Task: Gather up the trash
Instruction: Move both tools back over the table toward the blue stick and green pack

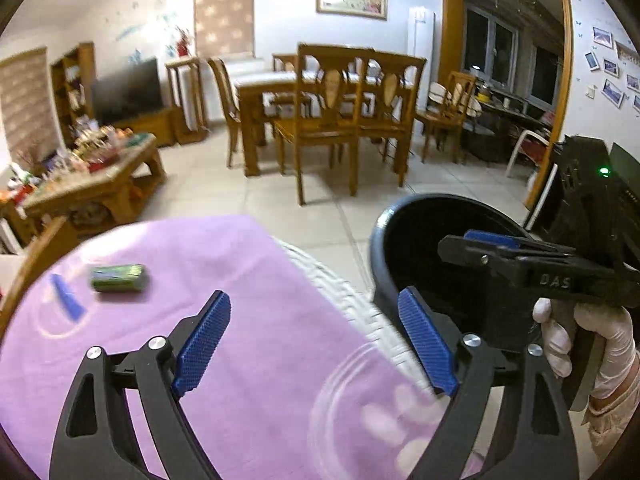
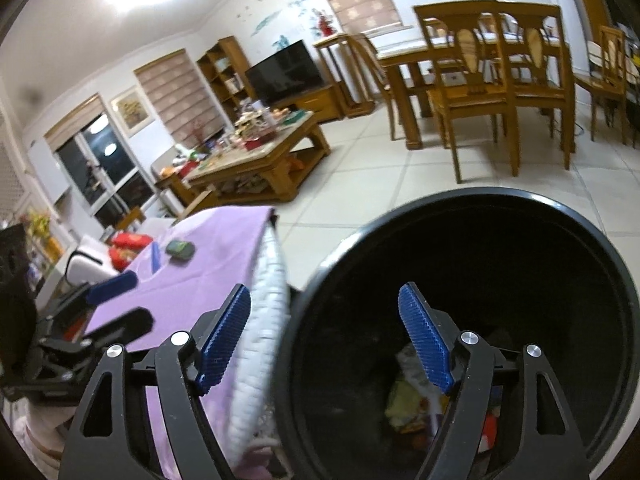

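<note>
Both tongs released, holding nothing. Left tongs (image 1: 314, 344) ahead-left of green wrapper (image 1: 117, 278); right tongs (image 2: 324, 336) over bin (image 2: 592, 224). Risk: flat wrapper slips, pads snag purple cloth (image 1: 260, 264).

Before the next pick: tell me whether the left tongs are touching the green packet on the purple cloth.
Apart. In the left wrist view the left tongs stand open and empty, with bare purple cloth between their tips and the green packet lying farther off.

Matt purple cloth (image 1: 248, 320), glossy black plastic bin (image 2: 480, 216), textured blue claw pads (image 1: 204, 344).
</note>
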The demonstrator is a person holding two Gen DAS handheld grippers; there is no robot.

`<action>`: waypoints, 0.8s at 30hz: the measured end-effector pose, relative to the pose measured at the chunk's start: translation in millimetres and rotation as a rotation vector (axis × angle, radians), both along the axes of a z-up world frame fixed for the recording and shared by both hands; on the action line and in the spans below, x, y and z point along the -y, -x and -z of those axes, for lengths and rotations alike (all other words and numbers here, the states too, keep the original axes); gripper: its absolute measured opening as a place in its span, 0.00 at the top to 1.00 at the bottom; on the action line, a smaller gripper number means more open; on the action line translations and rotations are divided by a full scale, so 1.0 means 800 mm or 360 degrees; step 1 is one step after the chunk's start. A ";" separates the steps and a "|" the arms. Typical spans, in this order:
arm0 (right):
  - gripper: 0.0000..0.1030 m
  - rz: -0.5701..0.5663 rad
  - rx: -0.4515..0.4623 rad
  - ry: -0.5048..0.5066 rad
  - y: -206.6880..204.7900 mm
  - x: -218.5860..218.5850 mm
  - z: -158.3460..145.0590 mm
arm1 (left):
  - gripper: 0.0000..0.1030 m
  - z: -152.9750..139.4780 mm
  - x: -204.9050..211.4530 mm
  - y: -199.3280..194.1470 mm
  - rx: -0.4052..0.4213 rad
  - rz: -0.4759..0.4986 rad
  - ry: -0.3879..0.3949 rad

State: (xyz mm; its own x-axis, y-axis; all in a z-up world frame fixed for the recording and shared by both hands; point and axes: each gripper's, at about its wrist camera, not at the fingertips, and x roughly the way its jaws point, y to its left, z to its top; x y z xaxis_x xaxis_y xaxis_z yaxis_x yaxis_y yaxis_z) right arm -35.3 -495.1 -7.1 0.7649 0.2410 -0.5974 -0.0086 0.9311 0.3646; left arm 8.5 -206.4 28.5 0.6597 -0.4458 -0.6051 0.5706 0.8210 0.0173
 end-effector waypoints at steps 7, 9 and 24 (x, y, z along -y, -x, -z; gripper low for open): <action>0.26 -0.0127 0.0007 0.0040 -0.025 -0.075 -0.011 | 0.09 -0.027 -0.062 0.030 0.0179 -0.0111 0.0006; 0.26 -0.0163 0.0007 0.0047 -0.032 -0.095 -0.011 | 0.09 -0.034 -0.081 0.036 0.0212 -0.0150 0.0010; 0.25 -0.0422 -0.0058 0.0207 -0.096 -0.248 0.001 | 0.07 -0.013 -0.205 -0.040 0.0042 -0.0400 0.0136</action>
State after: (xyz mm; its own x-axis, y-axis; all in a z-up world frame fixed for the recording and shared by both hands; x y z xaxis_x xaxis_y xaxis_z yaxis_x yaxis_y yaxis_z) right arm 41.8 -297.0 -7.6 0.6631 0.3491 -0.6622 -0.2469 0.9371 0.2467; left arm 40.8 -42.4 39.2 0.7712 -0.3146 -0.5534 0.3486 0.9361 -0.0463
